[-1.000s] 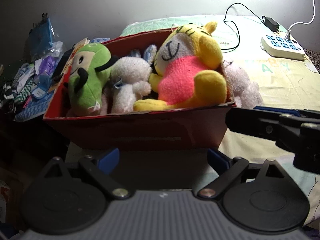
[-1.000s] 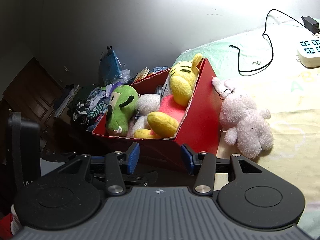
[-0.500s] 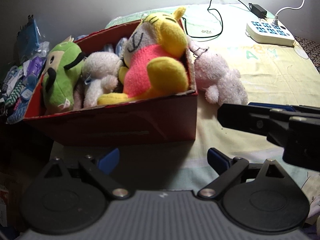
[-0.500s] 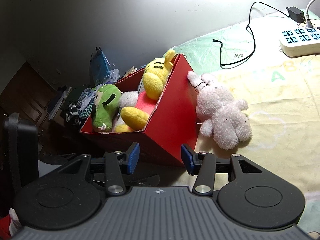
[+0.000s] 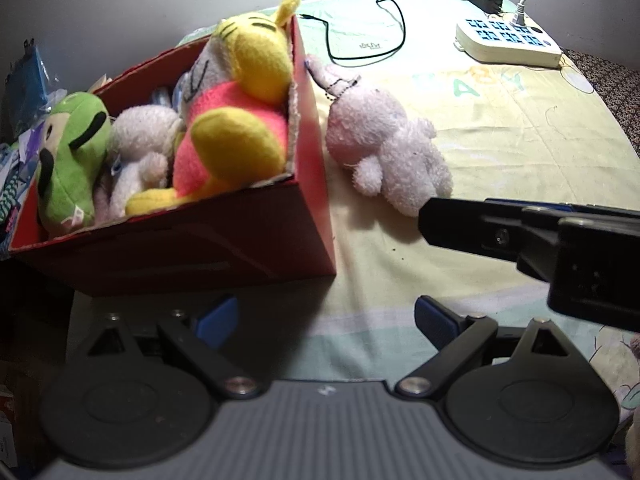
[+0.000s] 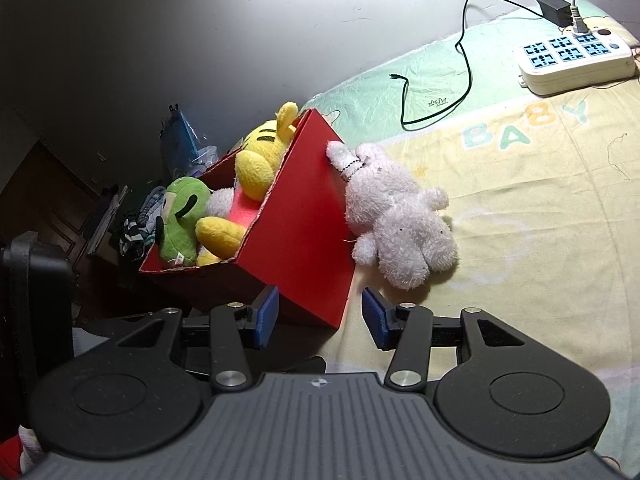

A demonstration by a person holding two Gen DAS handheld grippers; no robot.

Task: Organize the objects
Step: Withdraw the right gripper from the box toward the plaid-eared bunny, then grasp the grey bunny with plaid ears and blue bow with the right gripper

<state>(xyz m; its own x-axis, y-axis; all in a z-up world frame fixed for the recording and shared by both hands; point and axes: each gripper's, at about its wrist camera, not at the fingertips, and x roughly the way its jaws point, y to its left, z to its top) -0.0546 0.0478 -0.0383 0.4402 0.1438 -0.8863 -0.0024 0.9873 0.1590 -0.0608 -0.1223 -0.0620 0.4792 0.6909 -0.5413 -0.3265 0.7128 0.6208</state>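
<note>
A red cardboard box [image 5: 208, 248] [image 6: 304, 240] at the bed's edge holds a yellow and pink plush [image 5: 236, 120] [image 6: 260, 164], a green plush [image 5: 68, 164] [image 6: 180, 220] and a white plush [image 5: 140, 148]. A pale pink plush rabbit [image 5: 384, 140] [image 6: 396, 220] lies on the yellow sheet against the box's right side. My left gripper [image 5: 326, 314] is open in front of the box, empty. My right gripper [image 6: 320, 316] is open near the box's front right corner, short of the rabbit; its body [image 5: 560, 248] shows in the left wrist view.
A white power strip [image 5: 508, 40] [image 6: 576, 60] with a black adapter and a black cable [image 5: 360, 48] [image 6: 464, 92] lies at the back of the bed. Clothes and bags [image 5: 16, 132] [image 6: 140, 220] are piled left of the box, beyond the bed's edge.
Both views have swung right and pulled back from the box. The pink rabbit, half hidden behind the box before, is now in full sight. Both grippers stay open.
</note>
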